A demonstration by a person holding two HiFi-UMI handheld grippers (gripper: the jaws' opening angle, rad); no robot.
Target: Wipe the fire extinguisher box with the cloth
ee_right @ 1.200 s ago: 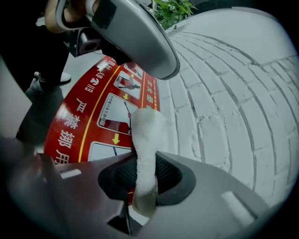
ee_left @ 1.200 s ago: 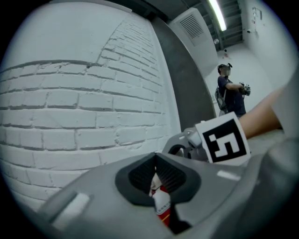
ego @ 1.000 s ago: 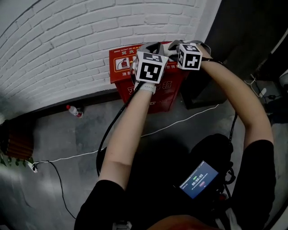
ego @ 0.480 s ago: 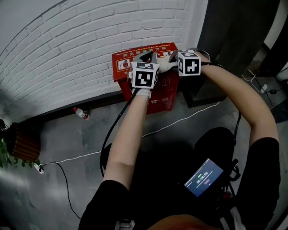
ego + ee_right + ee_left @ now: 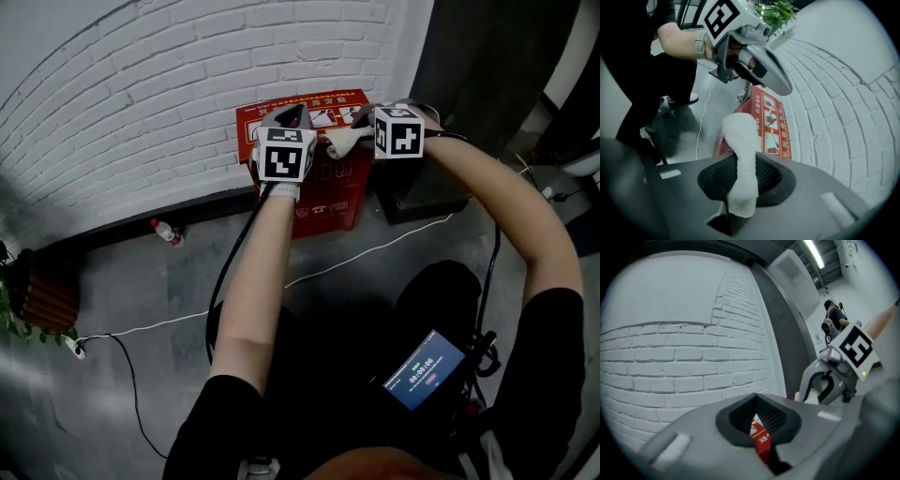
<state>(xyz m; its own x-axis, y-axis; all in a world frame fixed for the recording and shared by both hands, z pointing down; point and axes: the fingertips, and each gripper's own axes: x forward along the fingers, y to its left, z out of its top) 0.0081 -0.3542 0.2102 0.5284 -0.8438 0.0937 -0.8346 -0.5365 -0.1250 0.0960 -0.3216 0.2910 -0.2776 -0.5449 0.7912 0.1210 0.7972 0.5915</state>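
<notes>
The red fire extinguisher box (image 5: 323, 183) stands on the floor against the white brick wall. My left gripper (image 5: 292, 115) hovers over the left part of the box top, jaws shut with nothing between them; through the slit in the left gripper view (image 5: 757, 403) a strip of the red box (image 5: 761, 441) shows. My right gripper (image 5: 354, 127) is at the right end of the box top, shut on a white cloth (image 5: 339, 142). In the right gripper view the cloth (image 5: 740, 150) sticks out of the jaws above the box's labelled lid (image 5: 771, 122), and the left gripper (image 5: 754, 56) hangs beyond it.
A dark cabinet (image 5: 427, 192) stands right of the box. A small bottle (image 5: 164, 231) lies at the wall's foot; a white cable (image 5: 366, 255) crosses the grey floor. A plant (image 5: 19, 319) and power strip (image 5: 71, 349) sit at far left. Another person (image 5: 833, 317) stands far off.
My left gripper has shifted left across the box top. The right gripper has stayed at the right end with the cloth. The head camera has moved a little.
</notes>
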